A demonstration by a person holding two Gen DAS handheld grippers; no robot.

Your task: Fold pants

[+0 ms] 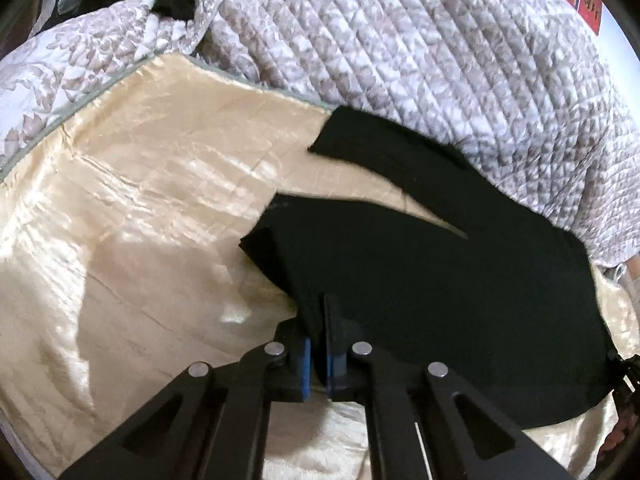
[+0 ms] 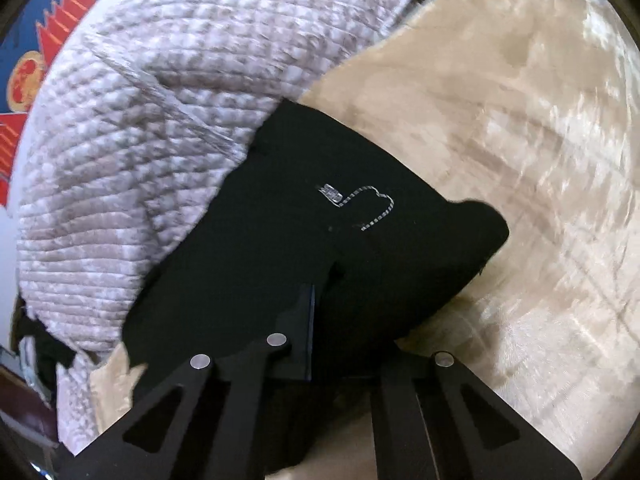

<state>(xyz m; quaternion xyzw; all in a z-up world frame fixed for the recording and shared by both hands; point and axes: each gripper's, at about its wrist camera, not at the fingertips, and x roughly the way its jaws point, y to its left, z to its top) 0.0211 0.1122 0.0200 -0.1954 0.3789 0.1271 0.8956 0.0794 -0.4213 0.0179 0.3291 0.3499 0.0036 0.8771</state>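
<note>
Left wrist view shows us the black pants (image 1: pixel 440 280) lying on the shiny cream satin sheet (image 1: pixel 140 200), their far edge against the quilted floral bedspread (image 1: pixel 420 40). Our left gripper (image 1: pixel 318 320) has its jaws closed nearly together on the near edge of the fabric, a fold of black cloth pinched between the blue pads. Two leg ends splay apart ahead, one nearer, one further back toward the quilt.

From the right wrist view we see our right gripper (image 2: pixel 320 300) likewise clamped shut on the pants (image 2: pixel 320 208), near a small silver stitched motif (image 2: pixel 360 204); the right finger is buried under cloth, so we cannot tell how many layers it holds.

Our main worry is the grip depth. If either claw has caught only the top layer, lifting would peel the garment open rather than carry it over. The satin is slick, so we judge the whole piece may slide instead of folding on a crease. The separated legs could land skewed unless we keep both hands level. Dragging toward the bedspread may snag or bunch the far edge.
</note>
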